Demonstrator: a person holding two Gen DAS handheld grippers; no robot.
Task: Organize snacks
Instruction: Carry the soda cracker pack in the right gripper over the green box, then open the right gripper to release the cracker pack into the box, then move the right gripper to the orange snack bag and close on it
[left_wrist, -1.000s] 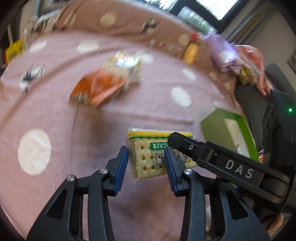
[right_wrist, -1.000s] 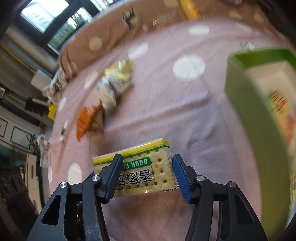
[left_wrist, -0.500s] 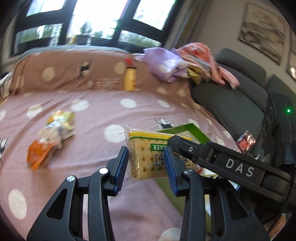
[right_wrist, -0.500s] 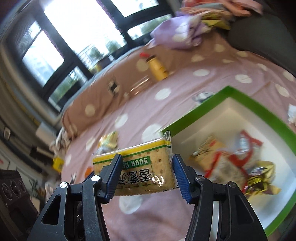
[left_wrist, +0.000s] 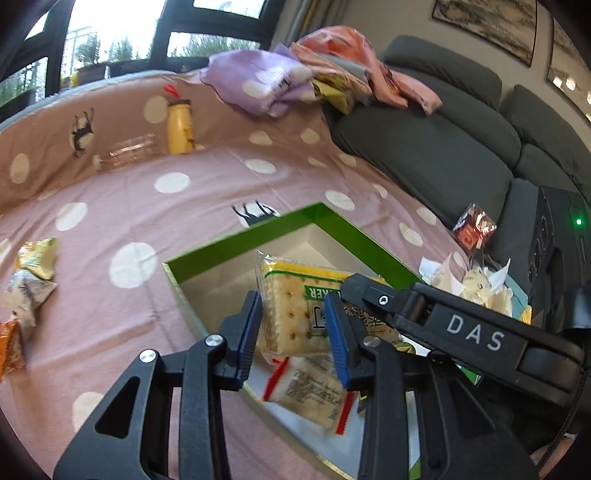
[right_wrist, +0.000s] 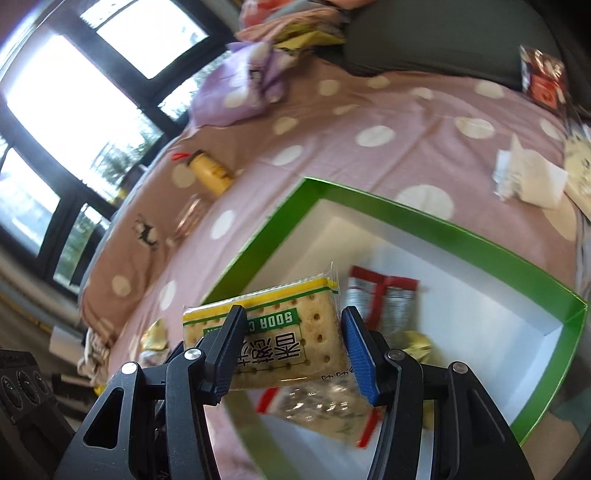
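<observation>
We see one soda cracker pack held by both tools at once, in the air over the green box. The left gripper has its blue pads on the pack's two flat sides; the right gripper clamps it across its width, one pad at each short end. Both sets of jaws have just been closing a little further, with the pack between them, and both grip it firmly.

The pack is a clear, glossy film sleeve with crimped ends, a yellow strip along one edge and a green label band over pale, pin-holed square crackers. It sits tilted in the right wrist view, yellow edge uppermost.

The box is card: bright green outside and along the rim, plain white inside, with straight walls and square corners. Inside it, below the held pack, lies a clear wrapper with red crimped ends; a silver and red sachet and a gold foil piece lie further in. Much of the white floor towards the far corner is bare.

The box rests on a soft pink blanket with white dots. Loose snack bags lie well apart to the left, a yellow bottle stands near the back fold, and a grey sofa borders the blanket on the right.
</observation>
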